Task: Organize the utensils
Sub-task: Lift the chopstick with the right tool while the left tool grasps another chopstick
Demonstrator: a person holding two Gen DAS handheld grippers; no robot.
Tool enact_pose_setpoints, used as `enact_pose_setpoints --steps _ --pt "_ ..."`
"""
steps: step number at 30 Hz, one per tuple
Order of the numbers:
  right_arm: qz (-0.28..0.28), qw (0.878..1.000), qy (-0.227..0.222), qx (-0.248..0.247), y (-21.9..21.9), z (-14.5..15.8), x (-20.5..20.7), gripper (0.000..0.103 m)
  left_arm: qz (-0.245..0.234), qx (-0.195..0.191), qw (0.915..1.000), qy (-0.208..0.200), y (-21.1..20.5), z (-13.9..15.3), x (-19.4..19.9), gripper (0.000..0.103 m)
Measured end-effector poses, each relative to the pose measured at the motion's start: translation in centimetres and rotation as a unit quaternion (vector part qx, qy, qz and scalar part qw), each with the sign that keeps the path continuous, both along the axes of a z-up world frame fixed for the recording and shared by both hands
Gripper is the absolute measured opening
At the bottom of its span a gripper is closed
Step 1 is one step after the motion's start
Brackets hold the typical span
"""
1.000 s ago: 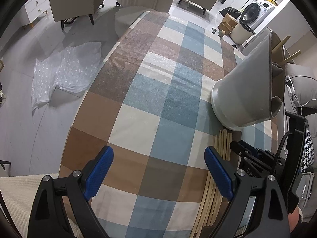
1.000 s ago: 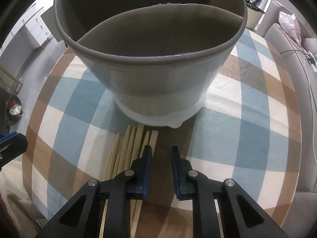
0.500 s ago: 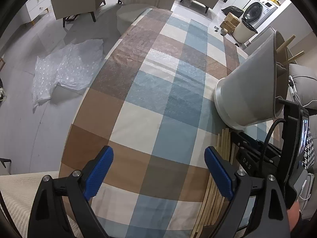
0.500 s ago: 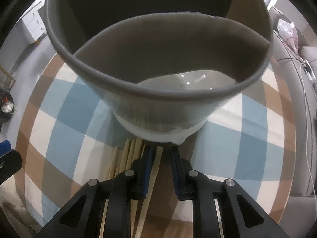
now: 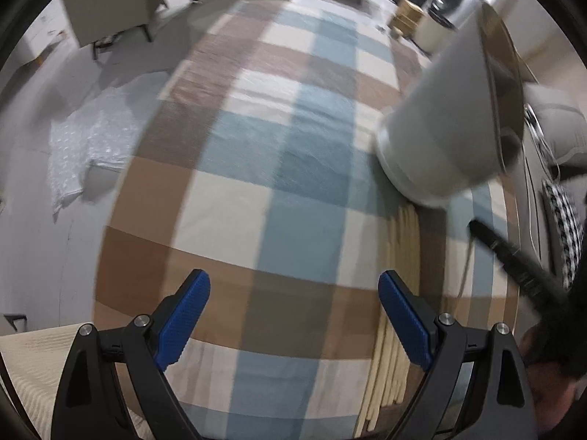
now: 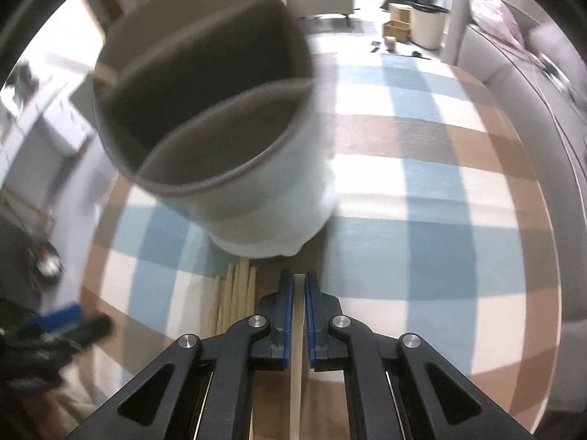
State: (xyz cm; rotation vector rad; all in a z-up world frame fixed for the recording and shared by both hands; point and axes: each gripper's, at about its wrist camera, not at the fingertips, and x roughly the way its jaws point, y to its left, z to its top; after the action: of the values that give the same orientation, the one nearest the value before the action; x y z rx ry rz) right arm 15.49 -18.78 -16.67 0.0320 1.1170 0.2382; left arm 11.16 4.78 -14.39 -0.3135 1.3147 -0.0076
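My right gripper (image 6: 299, 278) is closing its jaws on one wooden chopstick (image 6: 298, 322), and the blue pads press its sides. It hovers lifted above the table, near the base of the grey divided utensil holder (image 6: 256, 190). Several more chopsticks (image 6: 236, 293) lie side by side on the checked tablecloth just left of it. My left gripper (image 5: 293, 282) is open over the cloth with nothing between its fingers. In its view the chopstick pile (image 5: 403, 242) lies by the right finger. The holder (image 5: 440, 128) stands beyond it, and the right gripper (image 5: 480, 231) comes in from the right.
The round table's checked cloth (image 6: 422, 220) stretches right of the holder. A grey sofa (image 6: 532, 73) runs along the table's right side. Plastic wrap (image 5: 91, 139) lies on the floor to the left, with chairs behind.
The right gripper closed on one chopstick and rose with it, swinging right so the holder now sits upper left. The left gripper stayed open and barely moved.
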Motion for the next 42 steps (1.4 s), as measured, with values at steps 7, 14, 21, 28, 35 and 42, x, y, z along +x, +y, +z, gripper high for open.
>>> enact_pose_setpoints --steps 7,14,21,28,35,42 --pt "-0.105 0.982 0.002 0.158 -7.4 2.2 -0.8 0.005 -0.054 0.003 0.9979 0.037 -2.7 -1.9 -0.2 0.09" --pt "-0.182 0.956 0.023 0.228 -10.0 1.6 -0.1 0.005 -0.061 0.034 0.9958 0.058 -3.9 -3.4 -0.6 0.09" --pt "-0.163 0.958 -0.013 0.236 -10.6 3.5 -1.0 0.005 -0.06 0.039 0.9955 0.062 -4.4 -4.3 -0.8 0.09" --pt "-0.152 0.961 -0.025 0.229 -11.0 4.4 -1.3 0.005 -0.077 0.086 0.9915 0.061 -5.3 -5.1 -1.2 0.091" --pt "-0.137 0.96 -0.04 0.242 -10.9 5.3 -1.4 0.005 -0.07 0.091 0.9914 0.064 -5.1 -5.1 -0.1 0.092" --pt "-0.149 0.952 -0.039 0.264 -11.9 5.3 -1.1 0.005 -0.084 0.121 0.9868 0.066 -6.4 -4.4 2.0 0.092"
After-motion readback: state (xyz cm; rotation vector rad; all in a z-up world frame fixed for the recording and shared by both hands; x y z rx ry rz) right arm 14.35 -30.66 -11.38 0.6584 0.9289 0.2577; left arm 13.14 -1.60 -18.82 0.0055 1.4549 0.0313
